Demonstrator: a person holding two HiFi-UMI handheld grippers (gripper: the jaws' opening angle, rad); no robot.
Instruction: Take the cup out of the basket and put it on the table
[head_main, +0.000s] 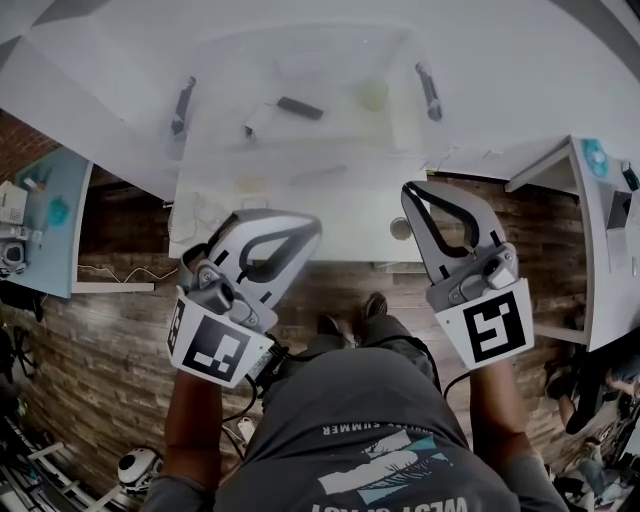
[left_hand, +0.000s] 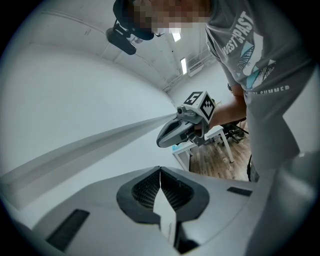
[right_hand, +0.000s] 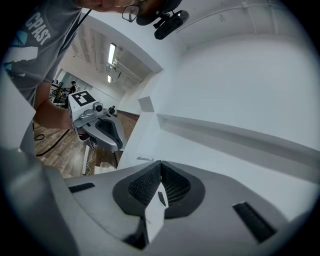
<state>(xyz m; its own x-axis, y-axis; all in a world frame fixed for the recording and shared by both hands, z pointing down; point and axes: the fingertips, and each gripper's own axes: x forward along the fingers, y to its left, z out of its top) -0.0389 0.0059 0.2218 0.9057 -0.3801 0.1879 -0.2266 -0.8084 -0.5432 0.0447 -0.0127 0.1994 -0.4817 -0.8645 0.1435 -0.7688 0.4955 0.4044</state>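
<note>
A clear plastic basket (head_main: 215, 150) with two dark handles stands on the white table (head_main: 520, 70). A pale green cup (head_main: 373, 93) sits inside it toward the right. Both grippers hang over the wooden floor, short of the table's near edge and close to the person's body. My left gripper (head_main: 308, 230) is shut with nothing between its jaws, and its own view shows the pads meeting in a line (left_hand: 160, 170). My right gripper (head_main: 412, 190) is shut and empty too, seen in its own view (right_hand: 160, 162). Each gripper view shows the other gripper held alongside.
A dark oblong object (head_main: 298, 107) and a small pale item (head_main: 255, 125) also lie in the basket. A light blue side table (head_main: 50, 220) stands at the left, a white desk (head_main: 600, 230) at the right. The person's feet (head_main: 345, 318) are below the table edge.
</note>
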